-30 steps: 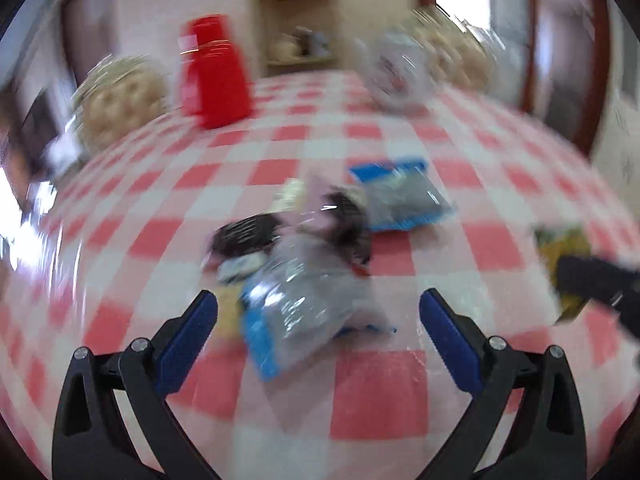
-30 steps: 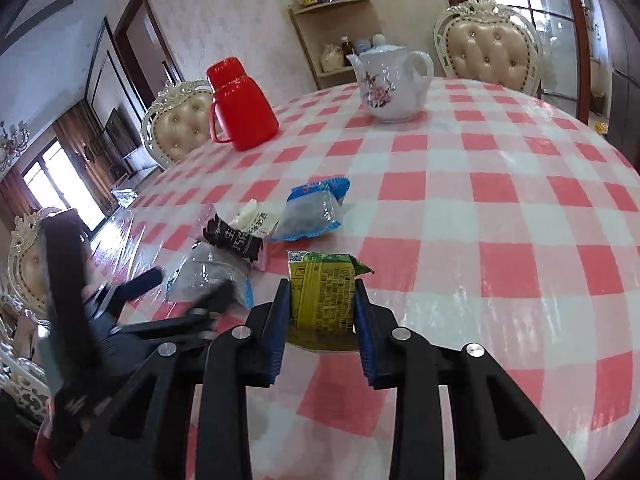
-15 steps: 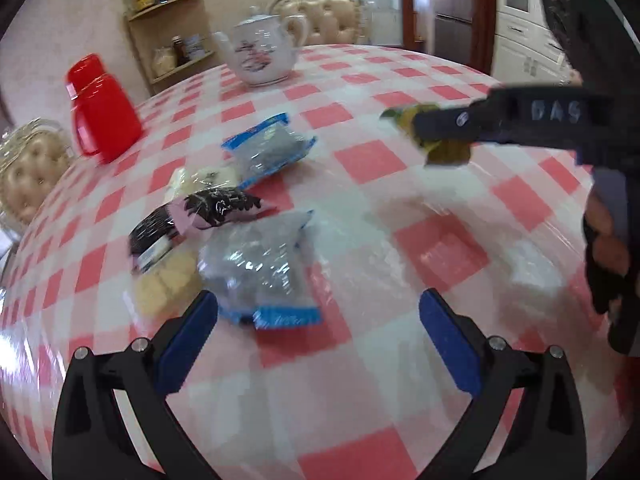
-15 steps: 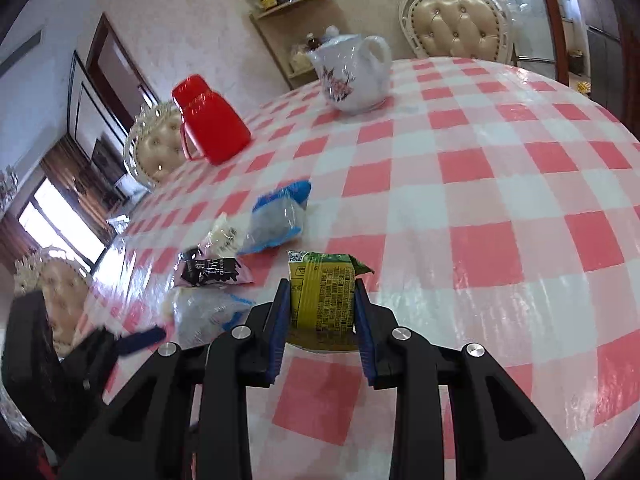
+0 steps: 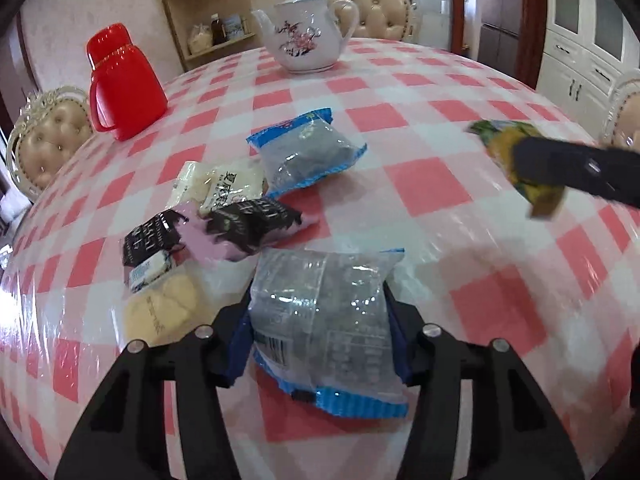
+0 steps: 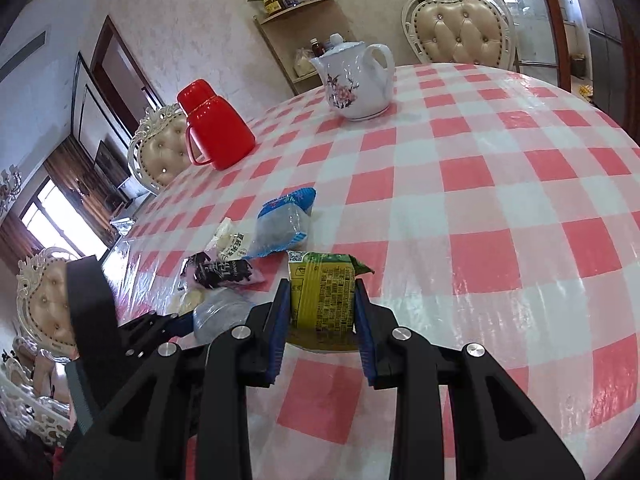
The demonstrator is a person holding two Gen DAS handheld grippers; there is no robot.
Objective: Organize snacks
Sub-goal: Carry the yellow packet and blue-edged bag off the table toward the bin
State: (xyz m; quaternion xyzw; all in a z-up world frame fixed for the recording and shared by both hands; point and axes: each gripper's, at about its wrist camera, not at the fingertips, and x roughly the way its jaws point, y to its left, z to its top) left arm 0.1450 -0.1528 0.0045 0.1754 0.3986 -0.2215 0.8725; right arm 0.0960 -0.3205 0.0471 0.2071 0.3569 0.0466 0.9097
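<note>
The left gripper point(image 5: 318, 320), whose jaws have just been closing, clasps one clear blue-edged packet point(image 5: 324, 320) lengthwise between its fingers near the table point(image 5: 420, 184) edge, while the right gripper point(image 6: 322, 316) grips one yellow-green packet point(image 6: 324, 294) pointing away, a second blue-edged packet point(image 5: 306, 152) lying farther in.

1. Cream tufted chairs point(image 6: 460, 32) standing around the red-checked table point(image 6: 520, 208).
2. Wooden corner shelf point(image 5: 204, 20) hanging against the pale textured wall point(image 6: 192, 12).
3. Daylight entering through a window point(image 6: 52, 216).
</note>
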